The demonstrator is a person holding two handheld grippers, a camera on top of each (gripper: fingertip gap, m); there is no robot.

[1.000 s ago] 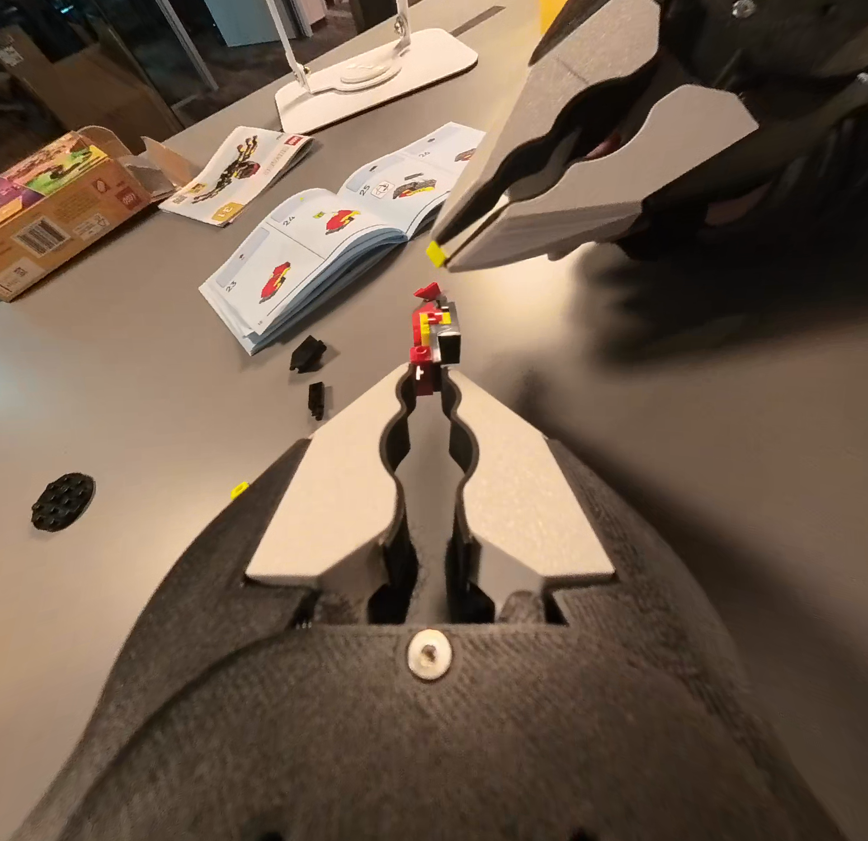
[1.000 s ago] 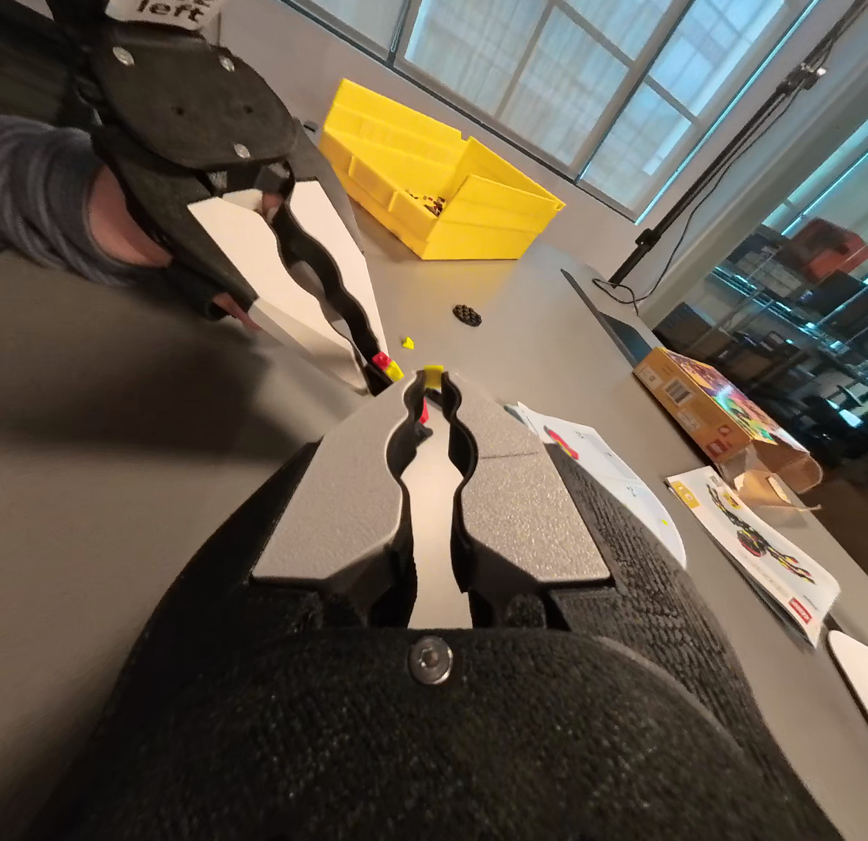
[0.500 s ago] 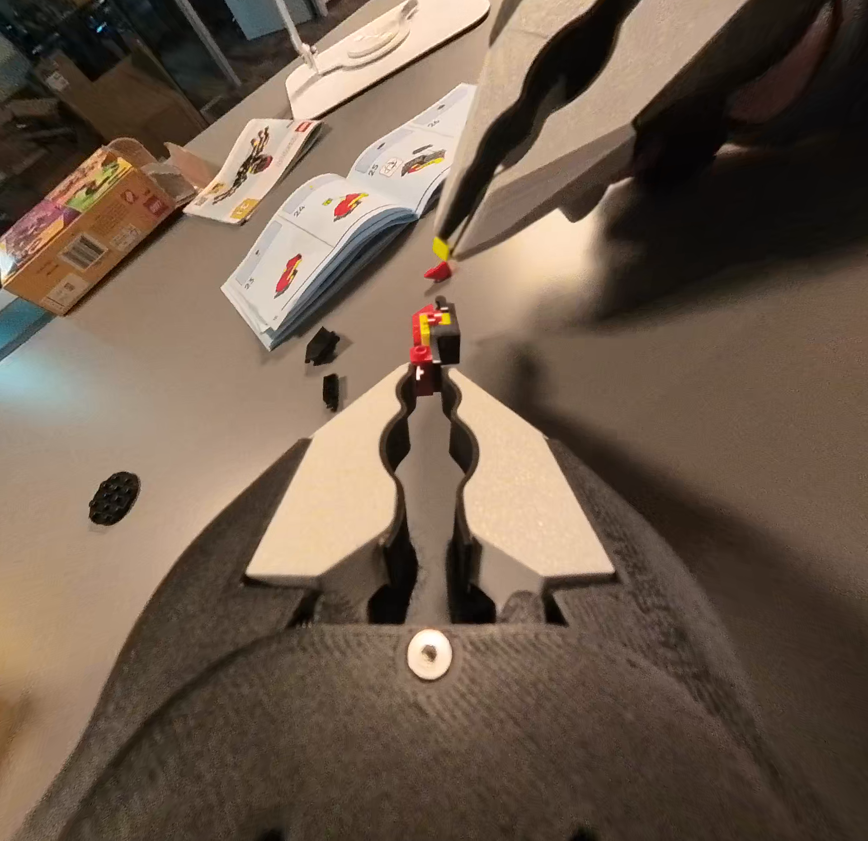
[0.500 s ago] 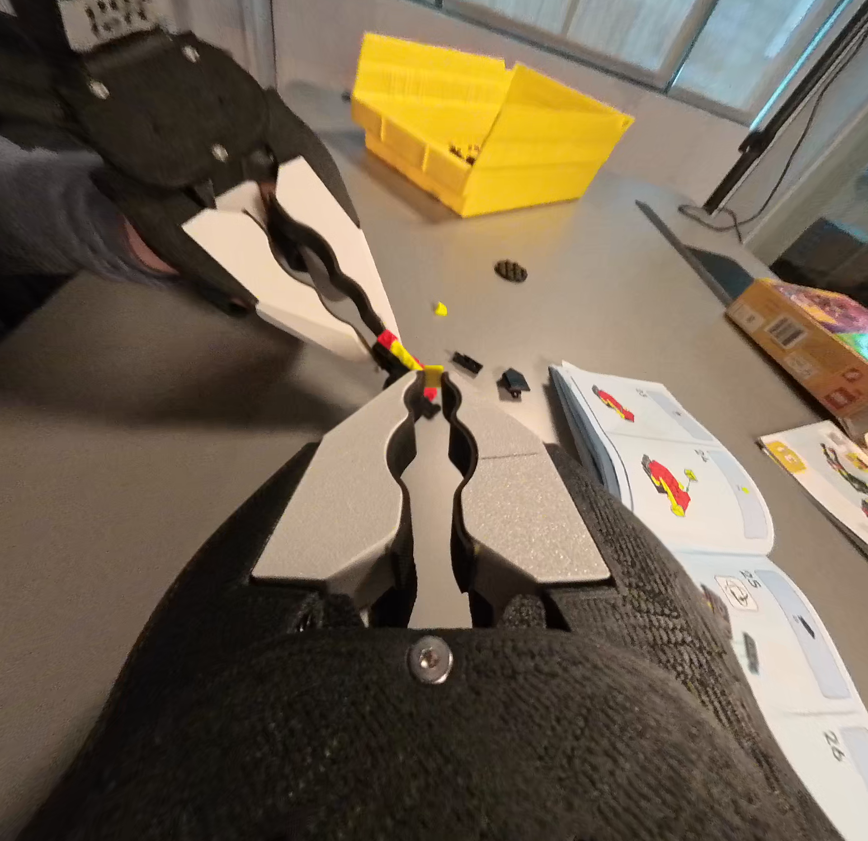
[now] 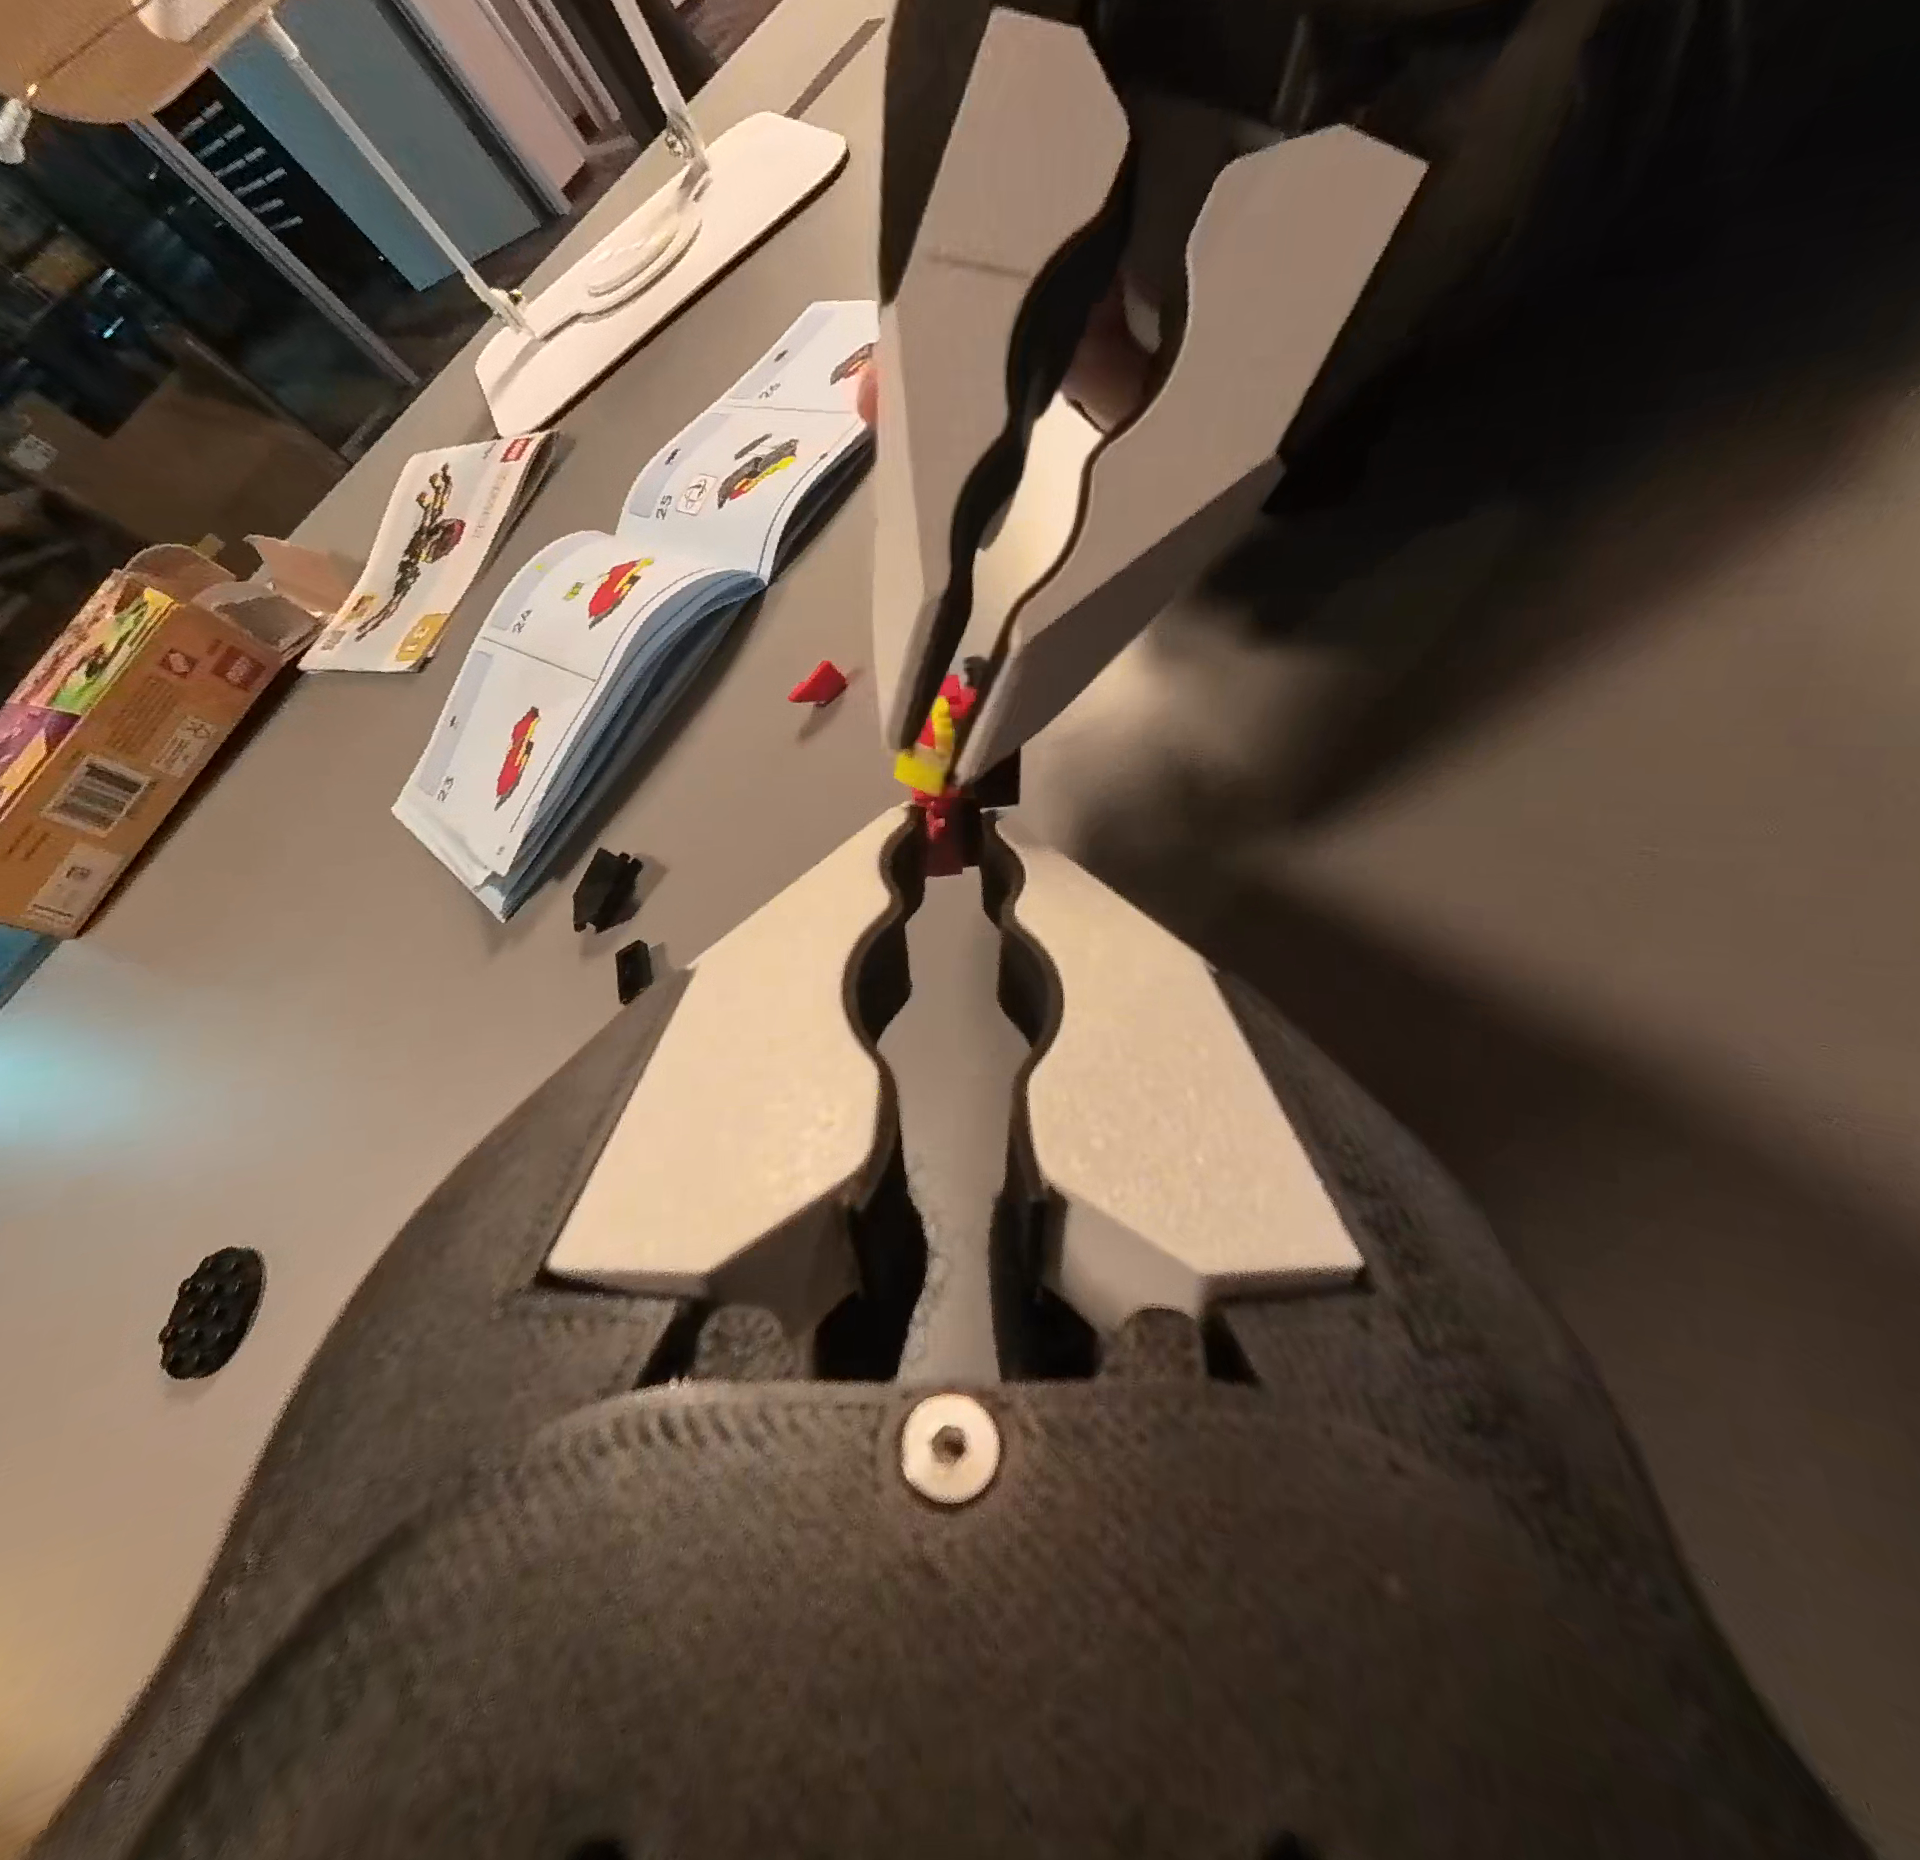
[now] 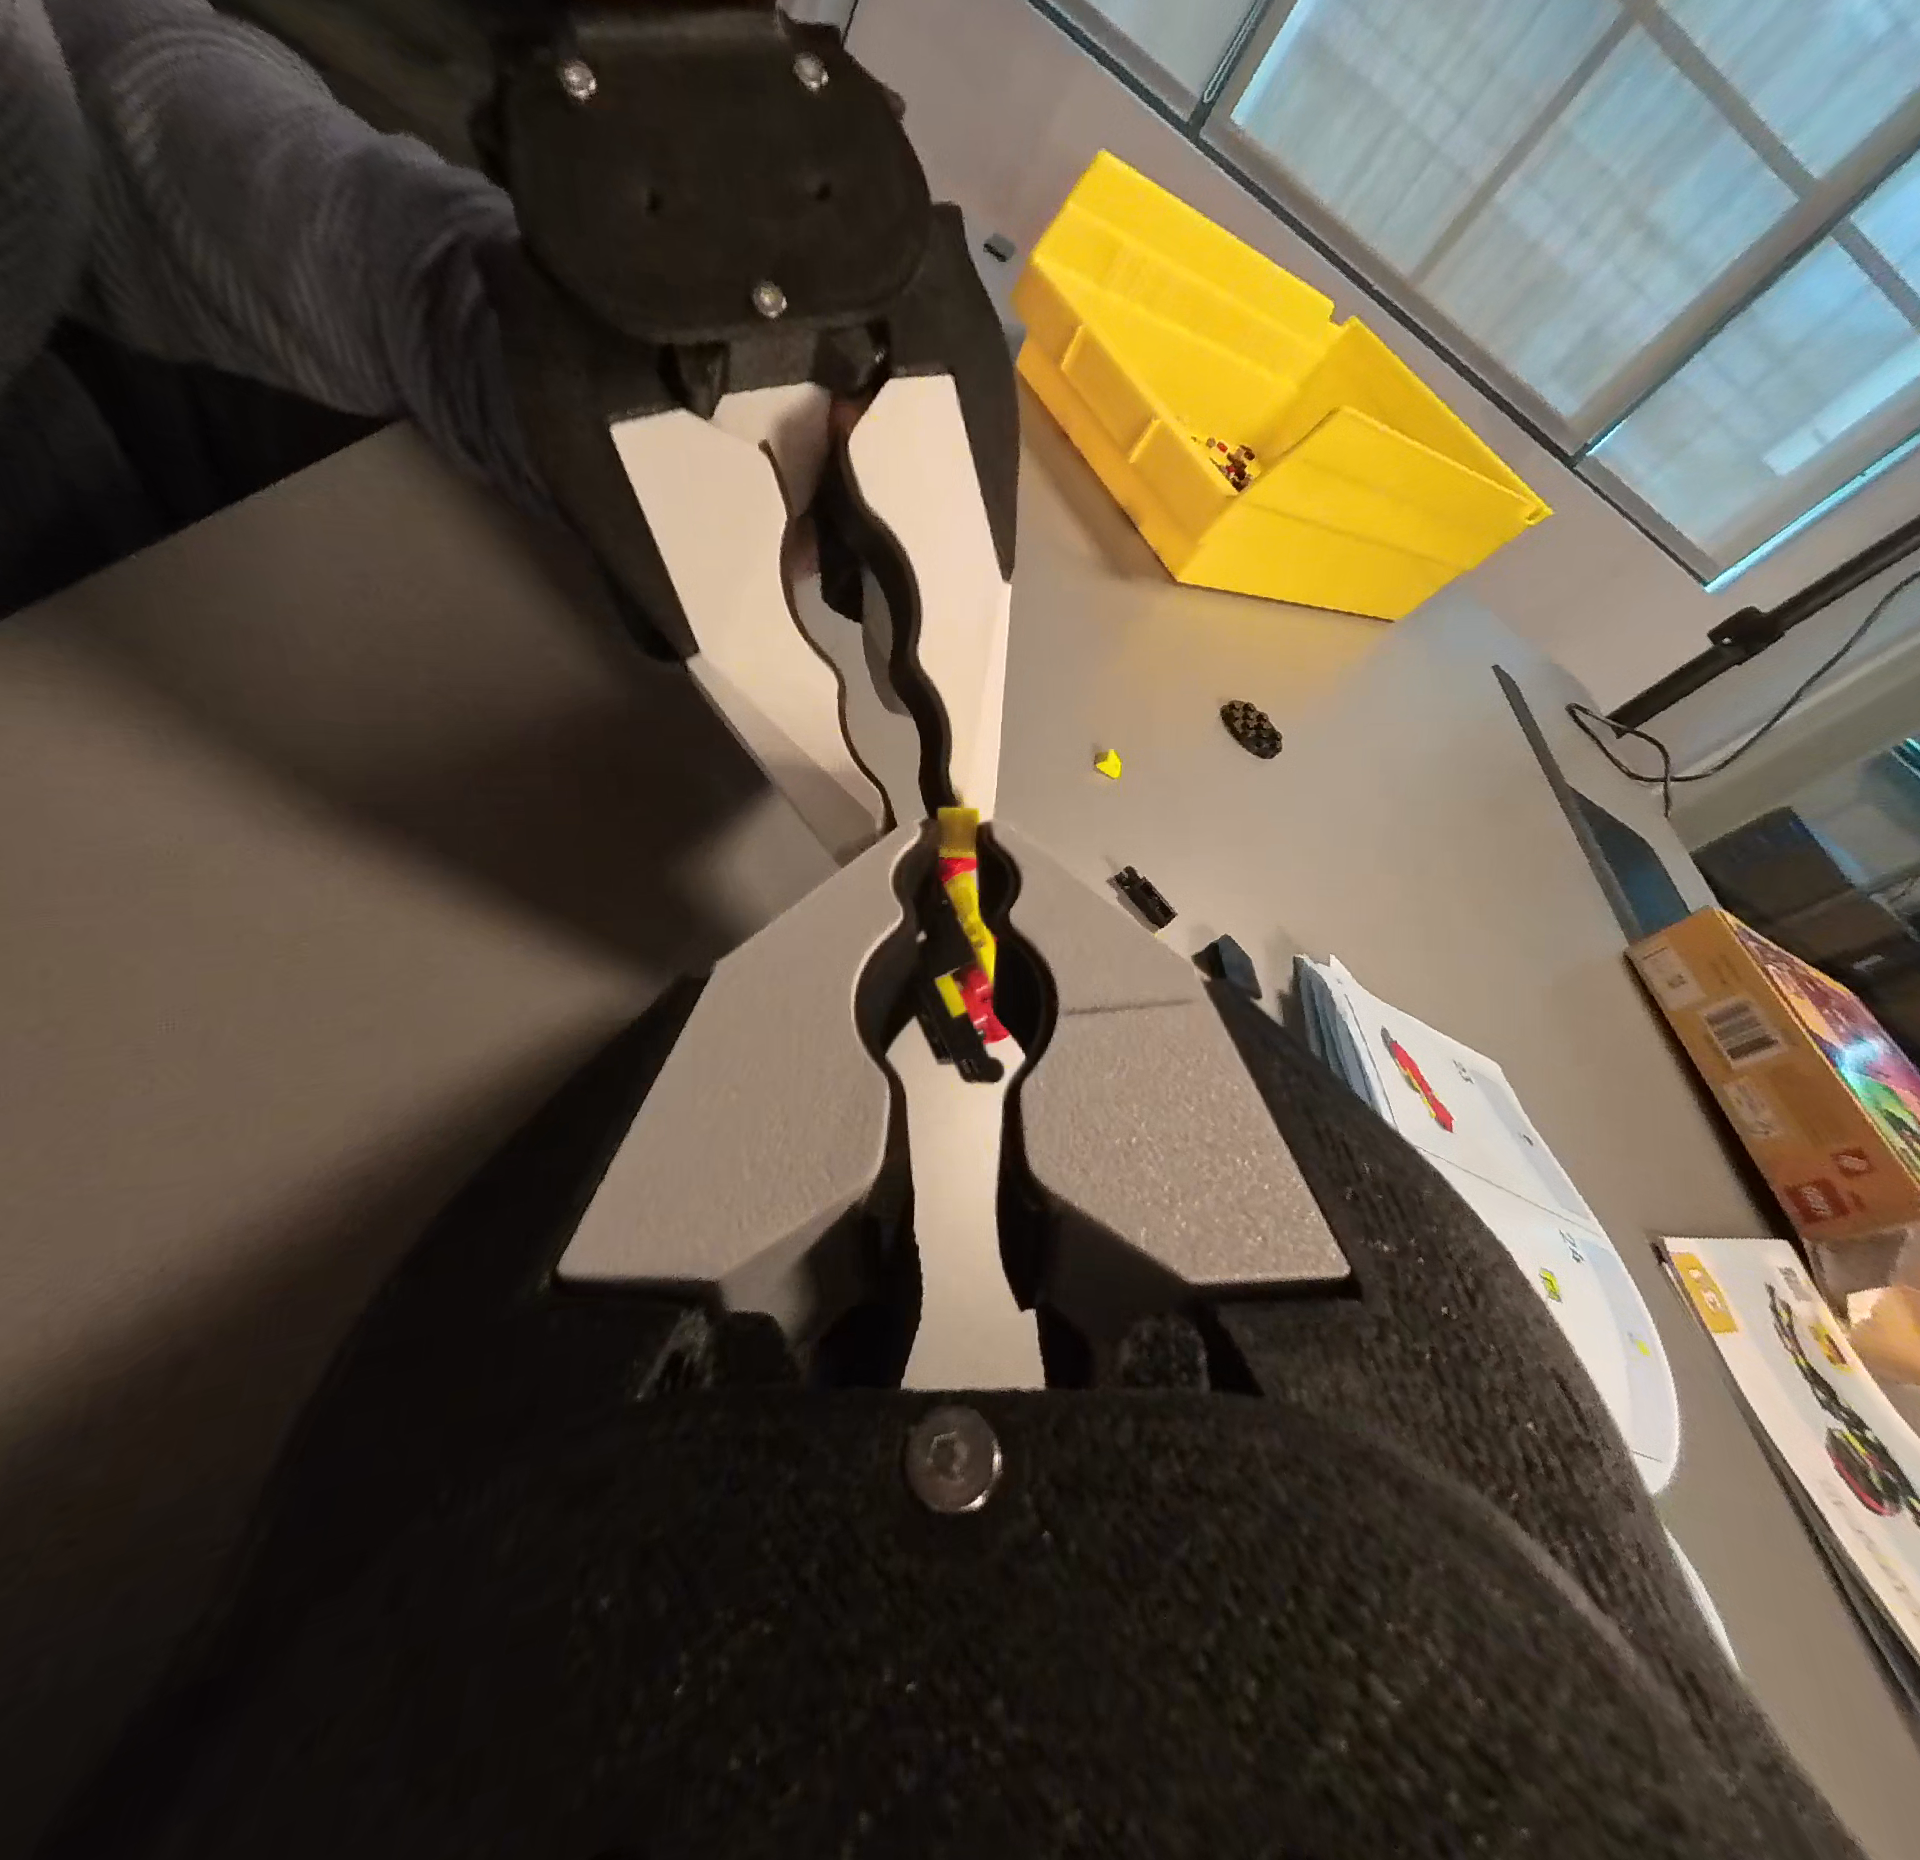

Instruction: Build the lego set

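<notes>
My left gripper [image 5: 948,836] is shut on a small red, yellow and black lego build [image 5: 943,846], held above the grey table [image 5: 312,1062]. My right gripper [image 6: 961,836] is shut on a small yellow brick [image 6: 956,829]. In the left wrist view it comes down from above [image 5: 940,763] and the yellow brick [image 5: 920,768] touches the top of the build. In the right wrist view the build [image 6: 966,969] shows through the gap between my fingers, and the left gripper [image 6: 935,808] meets mine tip to tip.
A red slope piece [image 5: 816,684], two black pieces [image 5: 603,885] [image 5: 634,971] and a round black plate [image 5: 208,1311] lie on the table. An open instruction booklet [image 5: 623,647], a leaflet [image 5: 447,543], a cardboard box [image 5: 104,730] and a lamp base [image 5: 655,252] lie left. A yellow bin [image 6: 1278,439] stands behind. Left and right tips are no more than a few centimetres apart. The red slope piece [image 5: 816,684] lies around 9 cm away from my left fingertips.
My right gripper has swung down over the build, so the yellow brick now touches its top. Both grippers have stayed shut. The red slope now lies left of the build.
</notes>
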